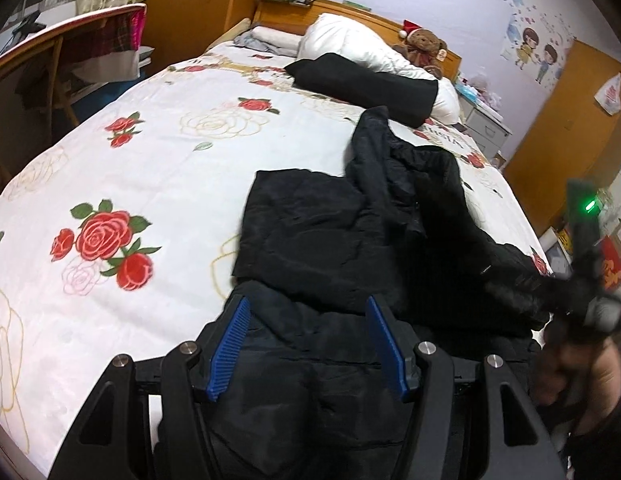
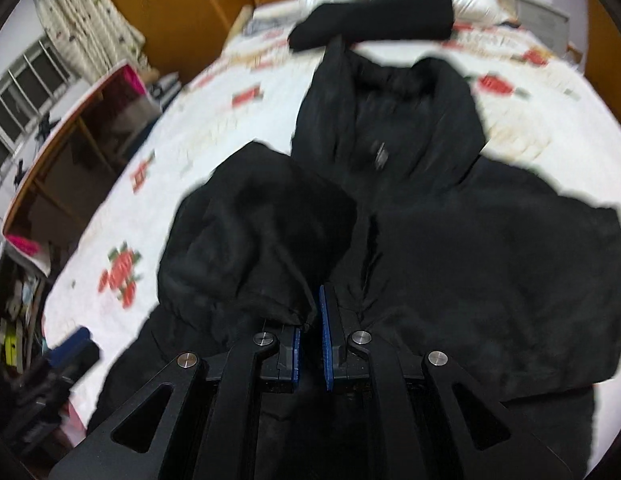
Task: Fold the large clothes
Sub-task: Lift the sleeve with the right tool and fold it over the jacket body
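Right gripper [image 2: 310,320] pinched on black jacket [image 2: 430,240] sleeve cuff, left gripper [image 1: 306,344] spread apart over jacket hem, jacket on floral bed [image 1: 150,160], pillow [image 1: 350,40] behind.

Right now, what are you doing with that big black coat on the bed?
A person is folding a large black jacket spread on the flowered bedspread, using a gripper in each hand. The right gripper is pinched shut on a bunched fold of the jacket's fabric. The left gripper is open above the jacket's lower part, holding nothing. Another dark, folded garment lies near the pillows.
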Available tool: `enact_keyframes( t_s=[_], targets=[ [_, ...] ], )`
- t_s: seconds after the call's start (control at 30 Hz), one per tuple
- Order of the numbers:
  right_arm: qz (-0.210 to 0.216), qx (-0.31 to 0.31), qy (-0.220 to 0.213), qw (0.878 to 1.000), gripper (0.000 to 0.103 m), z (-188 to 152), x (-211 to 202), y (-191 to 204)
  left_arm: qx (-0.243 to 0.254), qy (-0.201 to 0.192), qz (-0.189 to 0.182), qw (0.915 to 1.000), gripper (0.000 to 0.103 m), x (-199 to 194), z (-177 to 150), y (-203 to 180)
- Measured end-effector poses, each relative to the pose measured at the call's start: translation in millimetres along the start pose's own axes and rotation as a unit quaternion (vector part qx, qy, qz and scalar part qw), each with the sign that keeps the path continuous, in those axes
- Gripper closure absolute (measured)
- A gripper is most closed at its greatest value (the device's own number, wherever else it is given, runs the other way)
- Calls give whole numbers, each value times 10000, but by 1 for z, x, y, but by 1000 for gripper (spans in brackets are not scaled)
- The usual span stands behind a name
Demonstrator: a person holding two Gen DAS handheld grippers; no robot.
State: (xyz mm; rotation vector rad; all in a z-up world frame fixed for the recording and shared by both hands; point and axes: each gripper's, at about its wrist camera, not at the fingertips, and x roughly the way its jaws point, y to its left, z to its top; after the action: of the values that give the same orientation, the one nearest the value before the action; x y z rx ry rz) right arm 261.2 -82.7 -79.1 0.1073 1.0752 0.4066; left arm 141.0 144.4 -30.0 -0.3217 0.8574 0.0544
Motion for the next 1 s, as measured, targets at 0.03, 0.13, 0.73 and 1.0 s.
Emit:
enact_keyframes(
  t_s=[0.03, 0.13, 0.73, 1.0],
  targets=[
    [21, 1, 82, 10000, 94, -2, 7, 0, -22, 15, 8, 10000, 41, 2, 0, 3],
    [114, 14, 279, 9995, 88, -14, 26, 2, -61, 69, 21, 10000, 41, 8, 0, 7],
    [400, 124, -870, 9953, 41, -35, -93, -61, 159, 745, -587, 9954, 28, 89, 43, -60],
    [-679, 1268, -1299, 9810, 50, -55, -130, -169, 246, 1114, -755, 9906, 93, 148, 48, -86]
  ],
)
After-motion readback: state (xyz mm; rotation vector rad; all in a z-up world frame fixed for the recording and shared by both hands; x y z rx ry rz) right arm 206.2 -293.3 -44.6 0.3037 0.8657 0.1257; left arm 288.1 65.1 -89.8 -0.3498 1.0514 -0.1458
